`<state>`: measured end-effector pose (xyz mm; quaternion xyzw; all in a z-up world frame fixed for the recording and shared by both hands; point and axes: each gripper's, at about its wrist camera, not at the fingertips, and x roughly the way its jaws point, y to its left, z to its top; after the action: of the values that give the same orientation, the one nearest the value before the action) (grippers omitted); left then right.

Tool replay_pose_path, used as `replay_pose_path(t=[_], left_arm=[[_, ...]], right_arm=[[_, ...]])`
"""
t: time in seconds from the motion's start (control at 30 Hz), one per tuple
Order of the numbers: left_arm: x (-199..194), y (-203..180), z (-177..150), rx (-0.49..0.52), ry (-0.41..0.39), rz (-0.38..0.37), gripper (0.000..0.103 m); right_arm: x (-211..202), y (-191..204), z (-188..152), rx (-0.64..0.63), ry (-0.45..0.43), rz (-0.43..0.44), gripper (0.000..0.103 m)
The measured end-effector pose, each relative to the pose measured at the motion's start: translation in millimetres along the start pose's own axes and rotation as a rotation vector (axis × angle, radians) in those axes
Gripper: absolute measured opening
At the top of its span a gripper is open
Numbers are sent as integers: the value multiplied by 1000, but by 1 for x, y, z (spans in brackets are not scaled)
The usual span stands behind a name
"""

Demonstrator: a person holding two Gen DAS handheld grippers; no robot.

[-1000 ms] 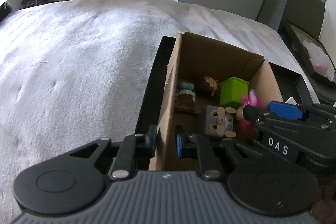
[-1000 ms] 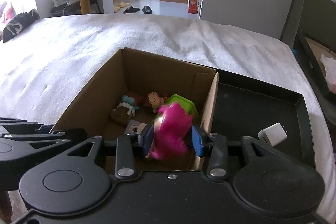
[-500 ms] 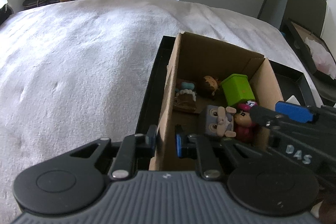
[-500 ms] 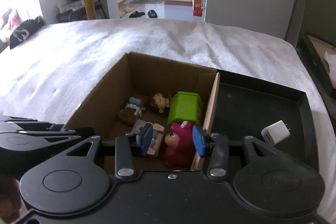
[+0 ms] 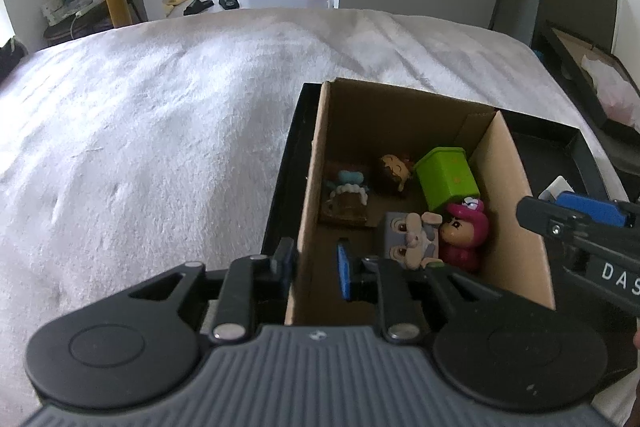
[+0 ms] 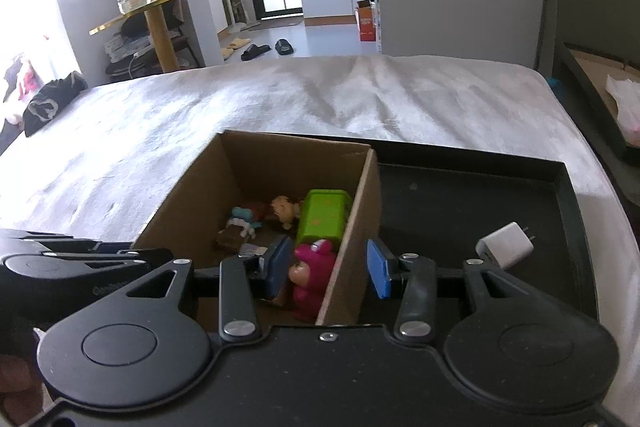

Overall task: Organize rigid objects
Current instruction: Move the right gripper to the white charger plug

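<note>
White bedding (image 5: 160, 131) is carrying a black tray (image 6: 480, 195) holding a cardboard box (image 5: 516, 195). Left gripper (image 5: 312, 263) is clamping the box's left wall. Right gripper (image 6: 328, 267) is spreading its fingers, released, straddling the right wall above the pink figurine (image 6: 312, 267) lying inside.

one cardboard box (image 5: 516, 163) held five toys; one white charger (image 6: 505, 245) lay in one black tray (image 6: 568, 187); two grippers.
</note>
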<state>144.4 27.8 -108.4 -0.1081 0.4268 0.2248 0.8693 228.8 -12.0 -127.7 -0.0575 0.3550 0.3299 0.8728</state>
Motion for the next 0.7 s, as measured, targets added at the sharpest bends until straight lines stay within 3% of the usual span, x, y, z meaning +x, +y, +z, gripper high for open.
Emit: replay_pose_path(t=[0.03, 0.13, 0.27, 0.7], left_arm=[[1, -2, 1, 1, 3, 6, 25], [3, -6, 2, 7, 20, 15, 50], [4, -14, 3, 17, 18, 24, 64], [10, -31, 7, 45, 20, 93, 76]], right_arm=[[1, -3, -1, 6, 1, -2, 45], [1, -14, -4, 26, 3, -9, 48], [2, -29, -9, 56, -5, 0, 55], [21, -70, -21, 116, 26, -27, 55]])
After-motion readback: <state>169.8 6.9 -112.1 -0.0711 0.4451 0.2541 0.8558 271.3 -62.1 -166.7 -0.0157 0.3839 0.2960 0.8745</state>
